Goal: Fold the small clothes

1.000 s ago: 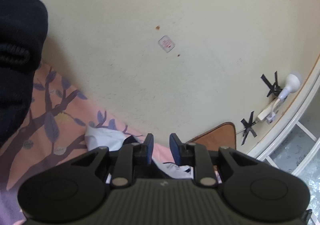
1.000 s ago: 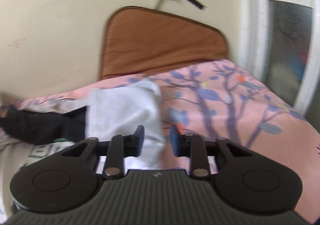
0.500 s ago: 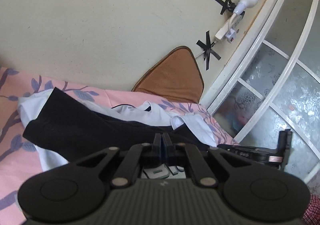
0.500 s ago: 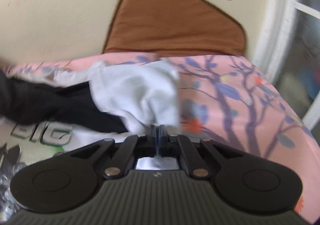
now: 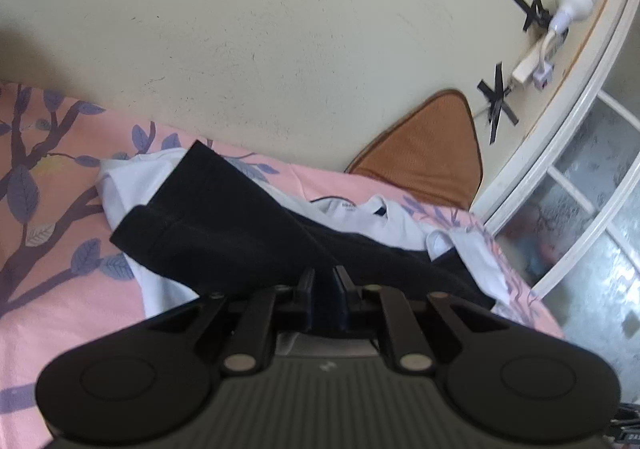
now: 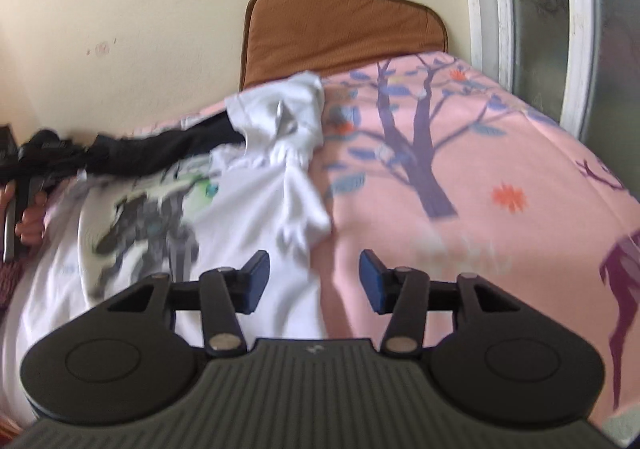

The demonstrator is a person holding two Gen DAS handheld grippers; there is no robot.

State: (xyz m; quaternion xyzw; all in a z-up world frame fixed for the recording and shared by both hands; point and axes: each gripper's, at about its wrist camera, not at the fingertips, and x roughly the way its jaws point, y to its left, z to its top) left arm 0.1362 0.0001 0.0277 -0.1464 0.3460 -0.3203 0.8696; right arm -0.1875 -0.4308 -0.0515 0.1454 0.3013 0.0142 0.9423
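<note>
1. Lying spread on the pink bedsheet printed with purple trees and leaves (image 6: 460,185): a white cotton T-shirt with a grey and green graphic print (image 6: 248,209), one sleeve bunched up toward the brown quilted cushion (image 6: 344,25) leaning on the cream wall.
2. Draping across the white shirt's upper part: a black fabric garment with a stitched hem (image 5: 224,225), stretching in a long fold from its hem end down toward the camera.
3. Pinching that black cloth: the left gripper (image 5: 323,289), fingers drawn nearly together with dark fabric filling the narrow gap.
4. Hovering low over the shirt's edge where it meets the sheet: the right gripper (image 6: 314,281), blue pads (image 6: 256,277) standing wide apart, clasping nothing.
5. Showing at the far left of the right wrist view: the person's left hand (image 6: 30,215), wrapping around a gripper handle, black cloth trailing from it.
</note>
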